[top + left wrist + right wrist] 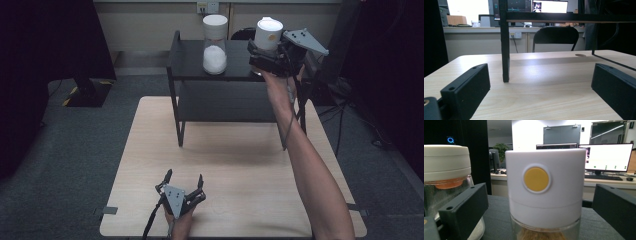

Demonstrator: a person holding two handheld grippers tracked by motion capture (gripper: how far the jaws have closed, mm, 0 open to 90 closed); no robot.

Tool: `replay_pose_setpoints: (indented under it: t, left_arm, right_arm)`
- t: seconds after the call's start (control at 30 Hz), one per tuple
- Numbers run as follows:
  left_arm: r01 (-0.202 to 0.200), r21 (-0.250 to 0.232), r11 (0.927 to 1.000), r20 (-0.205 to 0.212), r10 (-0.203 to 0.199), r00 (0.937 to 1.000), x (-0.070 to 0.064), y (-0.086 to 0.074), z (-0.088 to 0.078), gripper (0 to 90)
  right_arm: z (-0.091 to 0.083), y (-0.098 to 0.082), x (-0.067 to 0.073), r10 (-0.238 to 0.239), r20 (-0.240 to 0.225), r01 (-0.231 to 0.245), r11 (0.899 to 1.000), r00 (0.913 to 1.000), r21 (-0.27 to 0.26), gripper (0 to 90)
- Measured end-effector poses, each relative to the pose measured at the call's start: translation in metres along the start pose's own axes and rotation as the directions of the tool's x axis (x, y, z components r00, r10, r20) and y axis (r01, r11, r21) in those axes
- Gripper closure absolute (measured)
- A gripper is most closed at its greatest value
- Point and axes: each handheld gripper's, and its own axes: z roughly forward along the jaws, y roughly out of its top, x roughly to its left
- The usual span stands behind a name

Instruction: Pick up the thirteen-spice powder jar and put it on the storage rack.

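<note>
Both jaws of the right gripper [257,54] stand spread, one on each side of a jar with a white lid [269,34], and in the right gripper view neither jaw touches it. That jar [545,195] stands on the top of a black shelf [190,62] at the far end of the table [150,150]. The right gripper view shows a round yellow button [536,179] on the front of its lid and something brown inside the glass at the bottom; the high view shows the button only as a small spot and cannot tell the content. A second jar [215,44] stands to the left on the same shelf top, apart from the first one. From above I see white powder in its lower part, while the right gripper view shows an orange part under its cream lid [447,162].

Near the front edge of the table, the left gripper [184,182] rests in the person's hand, jaws wide apart with nothing between them. Its own view looks low along the wood at a black shelf leg [504,42], and farther behind at a black chair [556,37] and monitors.
</note>
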Motion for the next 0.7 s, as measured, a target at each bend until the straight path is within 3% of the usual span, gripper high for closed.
replay_pose_setpoints:
  t: [0.7]
  left_arm:
    - [0.000,0.000,1.0000,-0.005,0.000,1.0000,-0.001,0.000,0.000,1.2]
  right_arm:
    - [-0.039,0.003,0.002,-0.011,0.004,0.011,1.000,0.9999,-0.017,0.0]
